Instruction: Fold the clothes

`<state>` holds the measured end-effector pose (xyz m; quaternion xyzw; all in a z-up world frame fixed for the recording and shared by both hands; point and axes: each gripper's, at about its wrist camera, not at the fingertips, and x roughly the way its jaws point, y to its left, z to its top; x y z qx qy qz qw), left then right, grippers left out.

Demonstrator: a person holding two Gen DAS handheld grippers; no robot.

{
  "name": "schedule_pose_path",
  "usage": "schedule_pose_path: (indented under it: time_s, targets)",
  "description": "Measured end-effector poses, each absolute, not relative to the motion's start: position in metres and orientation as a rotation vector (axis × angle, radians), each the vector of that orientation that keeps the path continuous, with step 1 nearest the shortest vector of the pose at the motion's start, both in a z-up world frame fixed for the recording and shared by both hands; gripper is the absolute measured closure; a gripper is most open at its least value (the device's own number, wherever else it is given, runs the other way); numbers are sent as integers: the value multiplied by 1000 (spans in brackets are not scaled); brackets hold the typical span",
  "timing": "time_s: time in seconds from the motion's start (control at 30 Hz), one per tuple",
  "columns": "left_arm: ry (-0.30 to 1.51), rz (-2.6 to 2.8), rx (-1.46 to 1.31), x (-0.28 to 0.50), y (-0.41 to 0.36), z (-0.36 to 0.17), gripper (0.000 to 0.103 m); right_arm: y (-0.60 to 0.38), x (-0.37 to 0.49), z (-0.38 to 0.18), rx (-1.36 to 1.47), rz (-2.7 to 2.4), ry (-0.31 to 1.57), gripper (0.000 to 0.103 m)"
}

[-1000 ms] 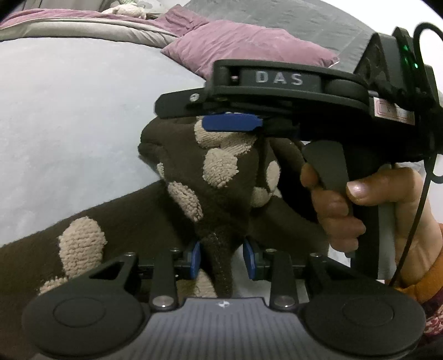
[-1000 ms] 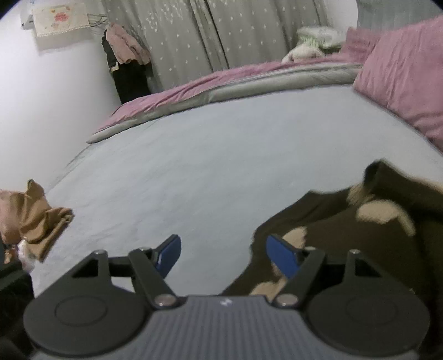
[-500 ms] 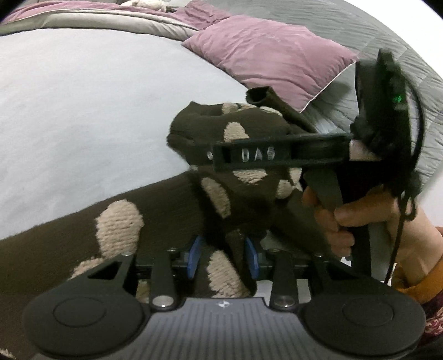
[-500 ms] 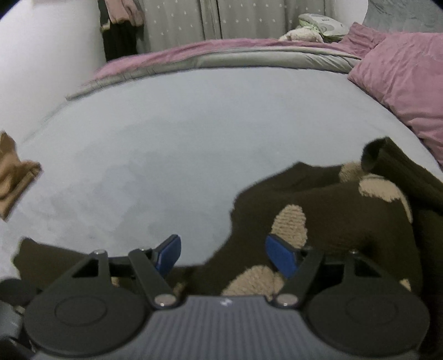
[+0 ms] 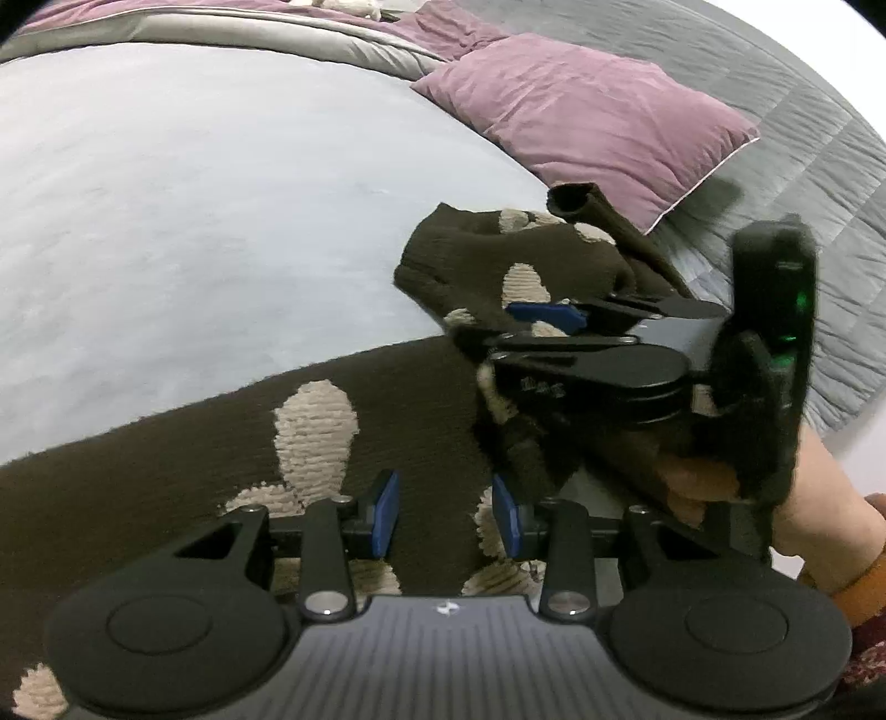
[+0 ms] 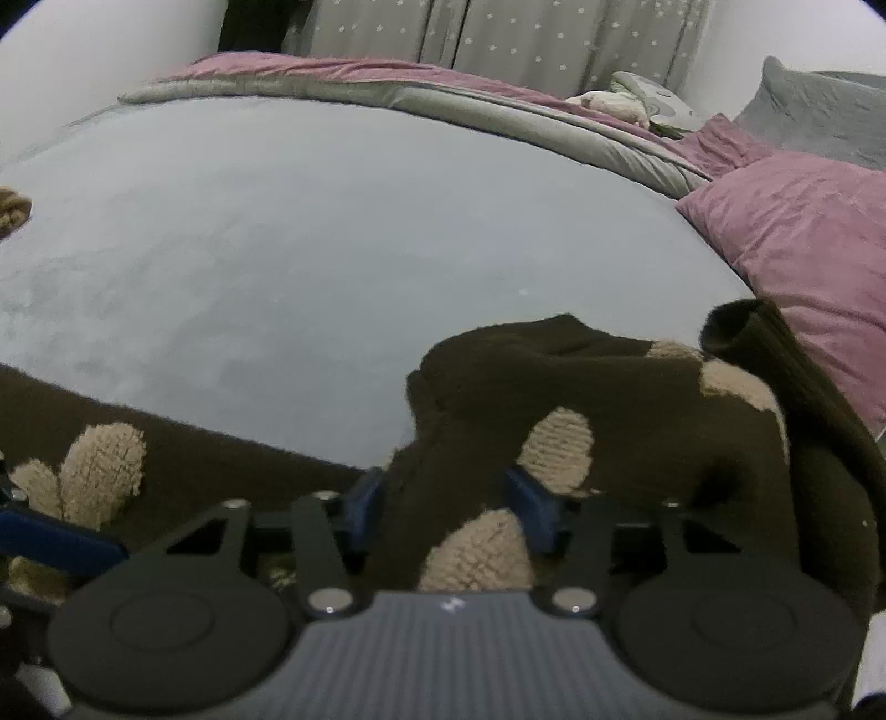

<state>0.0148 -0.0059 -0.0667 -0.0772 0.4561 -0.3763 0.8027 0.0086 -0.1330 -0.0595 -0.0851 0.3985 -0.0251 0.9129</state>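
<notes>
A dark brown knitted sweater [image 5: 194, 471] with beige fuzzy patches lies along the near side of a pale blue bed sheet [image 5: 194, 221]. My left gripper [image 5: 444, 515] is shut on a thick fold of it, with fabric filling the gap between the blue pads. My right gripper [image 6: 446, 512] has its jaws closing on a bunched part of the sweater [image 6: 637, 399], and knit fills the space between its pads. The left wrist view shows the right gripper [image 5: 515, 332] from the side, low over the bunched fabric and held by a hand [image 5: 819, 498]. A rolled cuff sticks up behind it.
A pink pillow [image 5: 598, 122] lies just beyond the sweater on the right, with a grey quilt [image 5: 803, 138] behind it. A pink and grey duvet [image 6: 387, 83] runs along the bed's far edge under grey curtains [image 6: 498, 39]. A tan garment [image 6: 11, 207] shows at the left edge.
The right gripper has sunk from above the bare sheet onto the bunched sweater, rolled onto its side, and its jaws have narrowed around the fabric. The left gripper keeps its hold.
</notes>
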Motion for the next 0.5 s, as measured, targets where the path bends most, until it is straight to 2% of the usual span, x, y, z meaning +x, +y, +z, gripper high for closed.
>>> schedule_pose_path:
  time_s: [0.1, 0.17, 0.5]
  targets:
    - [967, -800, -175, 16, -4, -65, 68, -143, 3, -52, -124, -39, 814, 75]
    - [960, -796, -182, 17, -3, -64, 68, -148, -3, -45, -95, -38, 793, 80]
    - [839, -726, -259, 37, 0, -51, 66, -179, -52, 0, -17, -56, 658, 86]
